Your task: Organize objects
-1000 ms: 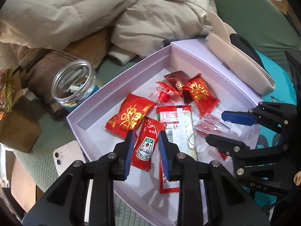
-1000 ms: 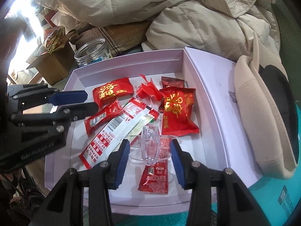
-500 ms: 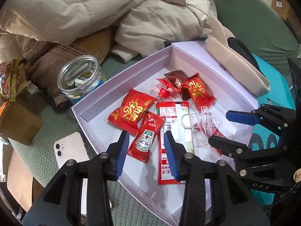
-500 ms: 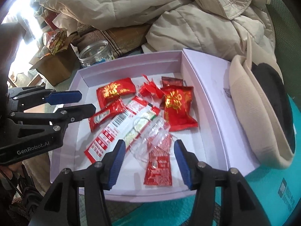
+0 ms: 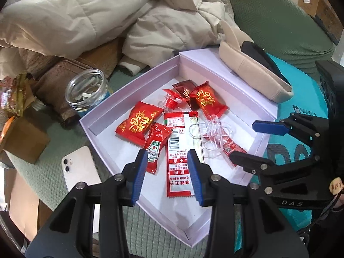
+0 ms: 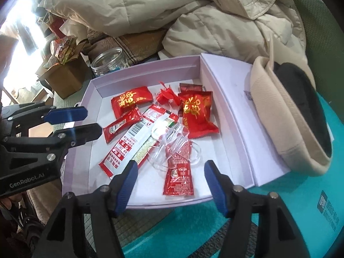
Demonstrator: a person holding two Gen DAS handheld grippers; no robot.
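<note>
A shallow lilac box [image 5: 133, 81] holds red candy packs [image 5: 137, 122], a ketchup sachet [image 5: 155, 148], a long red-and-white sachet [image 5: 179, 157] and a clear plastic piece [image 5: 212, 133]. My left gripper [image 5: 167, 157] hovers open above the box's near corner, its pads touching nothing. My right gripper [image 6: 171, 165] hangs over the box's near edge with its jaws opening and nothing gripped. Beyond its tips the clear plastic piece [image 6: 172, 142] lies across a second ketchup packet [image 6: 178, 178]. Each gripper shows in the other's view: the right gripper [image 5: 253, 144] and the left gripper [image 6: 90, 122].
A clear jar [image 5: 87, 90] stands left of the box, with a white phone [image 5: 79, 167] below it and a cardboard box [image 5: 21, 142] further left. A beige cap [image 5: 253, 73] rests on the box's right flap. A cream jacket [image 5: 86, 15] is piled behind.
Both grippers drew back and up from the box. The left jaws opened off the ketchup sachet. The right jaws widened and let go of the clear plastic piece, which now lies flat.
</note>
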